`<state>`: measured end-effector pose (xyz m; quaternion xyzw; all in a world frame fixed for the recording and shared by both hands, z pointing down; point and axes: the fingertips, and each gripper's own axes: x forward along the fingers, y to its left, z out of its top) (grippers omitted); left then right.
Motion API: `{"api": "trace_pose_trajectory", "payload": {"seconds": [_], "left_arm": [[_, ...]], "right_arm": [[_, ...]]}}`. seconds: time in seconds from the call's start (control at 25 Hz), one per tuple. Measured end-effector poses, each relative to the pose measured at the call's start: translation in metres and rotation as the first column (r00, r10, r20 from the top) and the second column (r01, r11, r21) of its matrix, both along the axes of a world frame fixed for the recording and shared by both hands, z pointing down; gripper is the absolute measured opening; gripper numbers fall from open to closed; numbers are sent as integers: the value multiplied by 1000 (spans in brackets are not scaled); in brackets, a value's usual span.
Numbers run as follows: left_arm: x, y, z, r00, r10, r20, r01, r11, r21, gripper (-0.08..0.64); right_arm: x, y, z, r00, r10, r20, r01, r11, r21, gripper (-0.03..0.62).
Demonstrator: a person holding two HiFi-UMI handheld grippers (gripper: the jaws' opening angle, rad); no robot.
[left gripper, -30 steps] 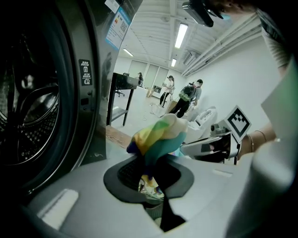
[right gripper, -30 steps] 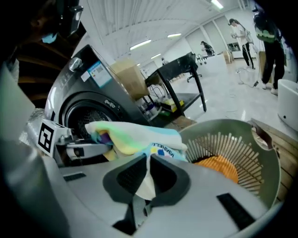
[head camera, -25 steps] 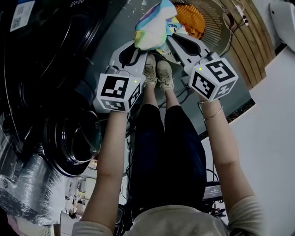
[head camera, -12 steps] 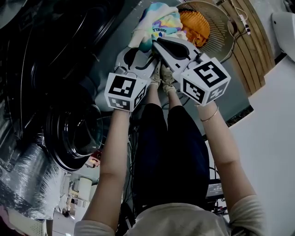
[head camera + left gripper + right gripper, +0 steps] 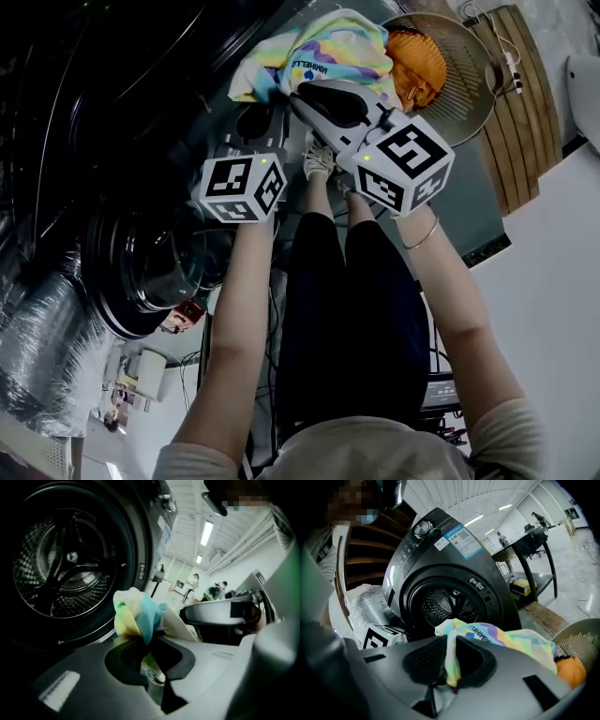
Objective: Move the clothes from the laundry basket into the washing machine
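Pastel garment point(image 5: 319, 52): report position. (Operator)

Clear of the laundry basket point(image 5: 473, 84). It is carried in the air between both grippers, in front of the washing machine's open drum point(image 5: 440, 603). In the head view it has shifted left, away from the basket and toward the machine. The basket now sits off to the right with an orange item point(image 5: 417, 61) in it. (Observer)

Left gripper point(image 5: 270, 98)? (Operator)

Its jaws have just closed again after a brief opening, which reads as a re-grip. They stand almost together, pinching a bunched fold of the garment. (Observer)

Right gripper point(image 5: 300, 92)? (Operator)

Nearly pressed together, with a strip of the same garment clamped between the pads. (Observer)

Meaning for the task? (Operator)

This item is judged about midway: lifted out, not yet in the drum. The open door point(image 5: 164, 267) hangs low at the left, so the load must pass above it. The orange item is still to be moved. (Observer)
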<state>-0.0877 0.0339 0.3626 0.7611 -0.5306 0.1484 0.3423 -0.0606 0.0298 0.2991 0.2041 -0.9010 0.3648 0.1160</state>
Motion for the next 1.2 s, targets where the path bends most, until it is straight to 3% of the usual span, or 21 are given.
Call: {"api": "trace_pose_trajectory", "payload": {"seconds": [0.12,0.24,0.52,0.88,1.08,1.2], "left_arm": [[-21,-3,9,993,-117,-32,117,993,4,40],[-39,-7,22,980,-197,-19,197,980,7,40],[-104,-27,36,914,-401,61,397,916,64,37],[-181,-73,35,865,-487,123,469,870,150,37],[-203,-96,22,861,-497,103,474,860,187,37],[-213,-111,14,848,-522,87,493,840,226,37]], "right_arm": [[-2,-1,8,1000,2,10,-2,1000,0,25],[4,-5,22,999,44,-12,-44,999,-11,25],[19,0,58,991,109,-79,-115,991,-71,25],[13,11,77,991,88,-101,-98,990,-97,25],[9,10,79,990,101,-100,-112,988,-110,25],[5,10,78,991,95,-95,-105,989,-107,25]]}}
